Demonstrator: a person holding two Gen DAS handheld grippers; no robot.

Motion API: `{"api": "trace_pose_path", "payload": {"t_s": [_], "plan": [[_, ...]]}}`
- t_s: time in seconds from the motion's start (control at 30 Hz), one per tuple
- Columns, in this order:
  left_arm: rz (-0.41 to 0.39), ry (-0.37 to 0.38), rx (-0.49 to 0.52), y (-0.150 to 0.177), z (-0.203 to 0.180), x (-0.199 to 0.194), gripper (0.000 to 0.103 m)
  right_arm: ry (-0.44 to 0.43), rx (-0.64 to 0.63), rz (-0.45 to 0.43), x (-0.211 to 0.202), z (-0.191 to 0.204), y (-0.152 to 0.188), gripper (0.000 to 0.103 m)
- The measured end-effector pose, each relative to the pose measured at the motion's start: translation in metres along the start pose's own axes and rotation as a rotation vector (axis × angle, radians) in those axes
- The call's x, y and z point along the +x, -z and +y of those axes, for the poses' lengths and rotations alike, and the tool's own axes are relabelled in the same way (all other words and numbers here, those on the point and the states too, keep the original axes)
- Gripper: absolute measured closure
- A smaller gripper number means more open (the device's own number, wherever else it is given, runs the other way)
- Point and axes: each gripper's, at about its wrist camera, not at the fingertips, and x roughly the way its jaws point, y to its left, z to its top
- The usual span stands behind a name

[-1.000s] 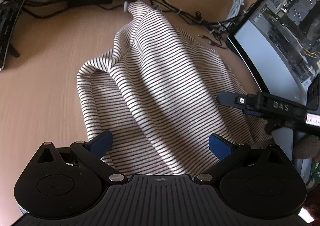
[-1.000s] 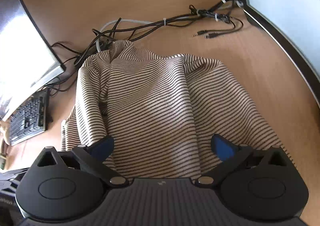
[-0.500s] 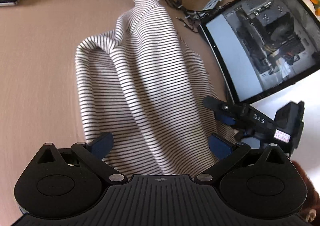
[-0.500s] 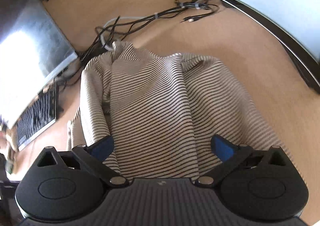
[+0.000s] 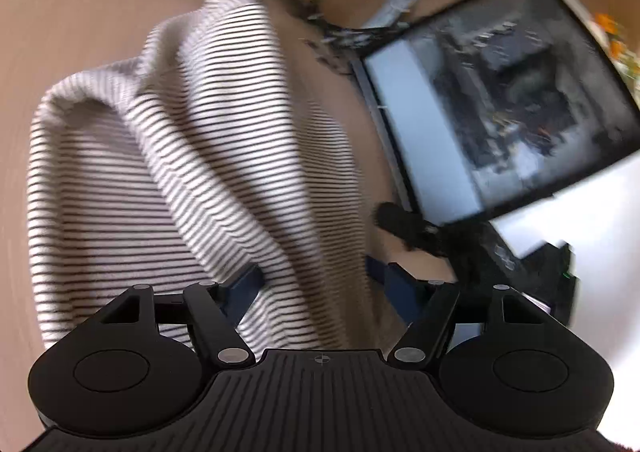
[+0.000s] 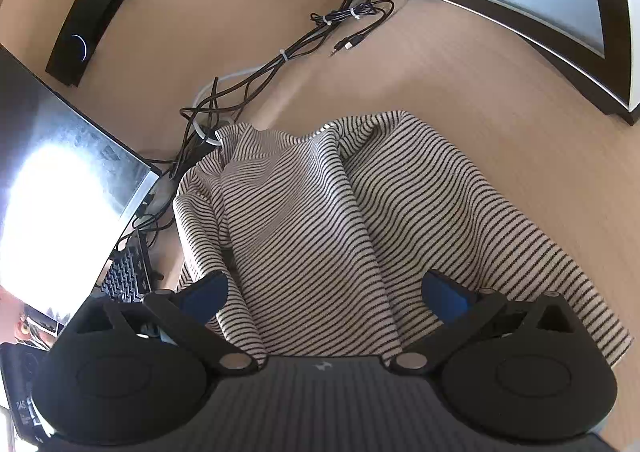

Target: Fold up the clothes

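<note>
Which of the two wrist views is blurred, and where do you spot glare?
Left wrist view: motion-blurred throughout, the striped garment and monitor smeared, only the gripper body sharp. Right wrist view: sharp stripes on the garment, with blown-out glare on the screen at left; fisheye bending curves the speaker bar.

My left wrist view smeared by blur, striped garment (image 5: 192, 156) hem hidden under both gripper bodies, keyboard (image 6: 126, 278) mostly cut off.

Only one mark I can read: "DAS" in pale letters on a black device (image 6: 24, 410) at the bottom left of my right wrist view. Left wrist view is too blurred; nothing legible there.
</note>
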Motion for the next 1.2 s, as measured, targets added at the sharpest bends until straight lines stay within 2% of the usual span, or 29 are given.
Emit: {"api": "trace_pose_path", "payload": {"t_s": [0.07, 0.1, 0.17, 0.2, 0.23, 0.27, 0.3, 0.33, 0.37, 0.43, 0.47, 0.57, 0.67, 0.77, 0.8, 0.83, 0.87, 0.9, 0.97, 1.0, 1.03, 1.1, 1.2], "plan": [[0.034, -0.071, 0.043, 0.004, -0.003, -0.006, 0.016, -0.006, 0.005, 0.002, 0.000, -0.001, -0.001, 0.000], [0.054, -0.104, 0.078, 0.006, -0.006, -0.009, 0.014, -0.009, 0.007, 0.002, 0.000, -0.002, -0.001, 0.000], [0.079, -0.118, 0.127, 0.013, -0.010, -0.012, 0.014, -0.012, 0.007, 0.003, 0.000, -0.002, 0.000, 0.000], [0.086, -0.112, 0.119, 0.015, -0.012, -0.009, 0.014, -0.012, 0.007, 0.005, 0.000, -0.002, -0.001, 0.000], [0.081, -0.119, 0.121, 0.015, -0.014, -0.006, 0.020, -0.011, 0.005, 0.007, 0.000, -0.002, -0.001, 0.000], [0.069, -0.148, 0.133, 0.014, -0.018, 0.000, 0.044, -0.010, 0.002, 0.009, 0.000, -0.002, -0.001, 0.000], [0.057, -0.180, 0.146, 0.014, -0.021, 0.005, 0.059, -0.010, -0.001, 0.011, 0.000, -0.002, -0.001, 0.000], [0.042, -0.225, 0.161, 0.013, -0.022, 0.009, 0.086, -0.012, -0.005, 0.013, 0.000, -0.002, -0.001, 0.000], [0.022, -0.255, 0.167, 0.011, -0.023, 0.009, 0.093, -0.014, -0.009, 0.015, 0.000, -0.002, -0.001, 0.000], [-0.059, -0.232, 0.142, 0.004, -0.021, -0.007, 0.094, -0.020, -0.014, 0.015, -0.001, -0.003, -0.001, 0.000], [-0.130, -0.222, 0.130, -0.002, -0.021, -0.022, 0.094, -0.022, -0.016, 0.013, -0.001, -0.003, -0.001, 0.000], [-0.417, -0.237, 0.051, -0.037, -0.013, -0.087, 0.094, -0.008, -0.043, 0.012, -0.001, 0.000, 0.001, 0.000], [-0.594, -0.297, -0.039, -0.077, 0.016, -0.145, 0.094, 0.034, -0.128, 0.019, 0.002, 0.011, 0.005, 0.000], [-0.564, -0.311, -0.127, -0.101, 0.057, -0.161, 0.094, 0.032, -0.193, 0.037, 0.008, 0.023, 0.011, 0.000], [-0.536, -0.310, -0.145, -0.100, 0.068, -0.160, 0.093, 0.033, -0.206, 0.045, 0.011, 0.027, 0.012, 0.000], [-0.508, -0.310, -0.163, -0.099, 0.079, -0.159, 0.086, 0.040, -0.215, 0.052, 0.013, 0.031, 0.013, 0.000], [-0.479, -0.309, -0.181, -0.097, 0.089, -0.158, 0.073, 0.055, -0.227, 0.061, 0.016, 0.035, 0.014, 0.000], [-0.454, -0.306, -0.201, -0.095, 0.099, -0.157, 0.065, 0.080, -0.242, 0.070, 0.018, 0.040, 0.015, 0.000], [-0.438, -0.286, -0.234, -0.081, 0.113, -0.160, 0.029, 0.138, -0.296, 0.093, 0.025, 0.050, 0.018, 0.000], [-0.433, -0.279, -0.235, -0.075, 0.117, -0.163, 0.023, 0.172, -0.338, 0.106, 0.029, 0.056, 0.021, 0.000], [-0.431, -0.272, -0.236, -0.070, 0.121, -0.167, 0.018, 0.205, -0.382, 0.118, 0.033, 0.062, 0.024, 0.000], [-0.442, -0.275, -0.250, -0.062, 0.128, -0.177, 0.017, 0.267, -0.468, 0.134, 0.041, 0.073, 0.032, 0.000], [-0.497, -0.364, -0.270, -0.055, 0.131, -0.198, 0.016, 0.338, -0.621, 0.131, 0.051, 0.084, 0.049, 0.000]]}}
